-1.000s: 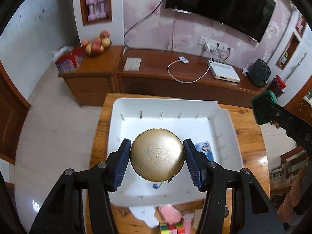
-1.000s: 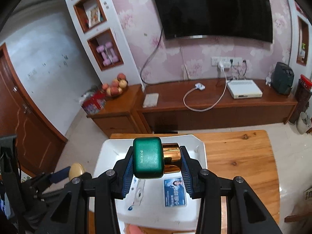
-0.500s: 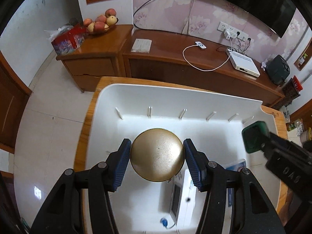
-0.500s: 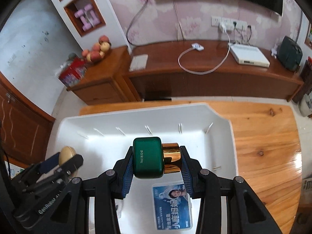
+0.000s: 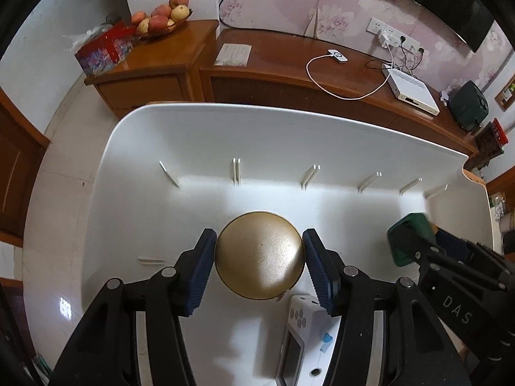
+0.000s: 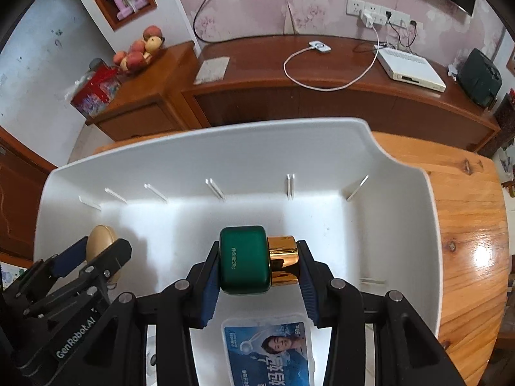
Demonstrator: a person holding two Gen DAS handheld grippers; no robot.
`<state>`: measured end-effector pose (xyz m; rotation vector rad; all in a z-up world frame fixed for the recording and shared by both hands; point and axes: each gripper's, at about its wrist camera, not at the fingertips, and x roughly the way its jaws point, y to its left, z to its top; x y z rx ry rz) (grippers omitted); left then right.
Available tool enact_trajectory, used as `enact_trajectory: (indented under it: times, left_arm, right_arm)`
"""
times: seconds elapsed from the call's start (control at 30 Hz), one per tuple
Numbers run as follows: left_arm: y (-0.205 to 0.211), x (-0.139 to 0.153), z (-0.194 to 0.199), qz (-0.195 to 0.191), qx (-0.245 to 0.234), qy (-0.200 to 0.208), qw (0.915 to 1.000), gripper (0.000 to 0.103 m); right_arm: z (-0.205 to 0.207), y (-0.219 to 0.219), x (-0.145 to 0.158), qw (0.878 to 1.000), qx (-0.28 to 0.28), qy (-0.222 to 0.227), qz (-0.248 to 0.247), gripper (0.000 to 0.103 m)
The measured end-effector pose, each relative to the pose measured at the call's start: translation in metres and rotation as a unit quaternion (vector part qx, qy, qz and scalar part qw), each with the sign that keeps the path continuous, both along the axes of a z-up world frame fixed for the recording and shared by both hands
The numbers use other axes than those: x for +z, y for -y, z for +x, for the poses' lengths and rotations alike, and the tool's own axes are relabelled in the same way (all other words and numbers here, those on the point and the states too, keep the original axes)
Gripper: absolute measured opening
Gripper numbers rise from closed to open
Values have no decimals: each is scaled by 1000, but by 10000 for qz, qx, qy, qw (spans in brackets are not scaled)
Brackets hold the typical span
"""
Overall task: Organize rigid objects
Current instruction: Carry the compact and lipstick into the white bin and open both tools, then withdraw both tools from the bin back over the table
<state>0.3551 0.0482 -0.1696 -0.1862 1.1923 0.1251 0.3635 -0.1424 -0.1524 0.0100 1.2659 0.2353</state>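
Left gripper point(image 5: 259, 268): clamped on the gold tin point(image 5: 259, 255), one blue pad at the tin's 9 o'clock edge, the other at its 3 o'clock edge; pointing steeply down into the white bin point(image 5: 199, 128).
Gold tin: round, domed face toward the camera, filling the gap between the fingers; it hangs over the bin's floor, left of centre, with the slotted back wall at 12 o'clock.
Right gripper point(image 6: 257, 268): clamped on the green bottle point(image 6: 243, 260), which lies crosswise between the pads, green body against the 9 o'clock pad, gold cap point(image 6: 283, 260) against the 3 o'clock pad.
Green bottle: over the bin's middle in the right wrist view; in the left wrist view it shows blurred at 3 o'clock, near the bin's right end.
Blue-label box point(image 6: 268, 350): flat on the bin floor at 6 o'clock of the bottle, partly under the right gripper's frame.
White device point(image 5: 297, 331): lying on the bin floor at 5 o'clock of the tin.
Bin: sits on a wooden table point(image 6: 466, 212), whose bare top shows at 3 o'clock.
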Motion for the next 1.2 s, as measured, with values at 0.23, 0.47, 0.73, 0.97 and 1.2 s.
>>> enact_trajectory:
  times: [0.23, 0.47, 0.73, 0.97, 1.2]
  left_arm:
    - [-5, -3, -3, -346, 105, -121, 9993, 84]
    - [3, 18, -12, -222, -10, 30, 9997, 95]
    - [8, 57, -40, -84, -185, 201, 9996, 96]
    - [14, 111, -84, 243, -445, 541, 9973, 96]
    - [20, 161, -137, 317, -554, 867, 9942, 96]
  right_arm:
    - [-5, 11, 12, 9989, -128, 67, 439, 67]
    - [-17, 19, 36, 9983, -111, 321, 478, 67]
    - [-46, 38, 79, 9962, -72, 657, 573, 67]
    - [-89, 63, 123, 9921, -46, 999, 751, 67]
    - [-142, 91, 163, 9873, 69, 1405, 735, 67]
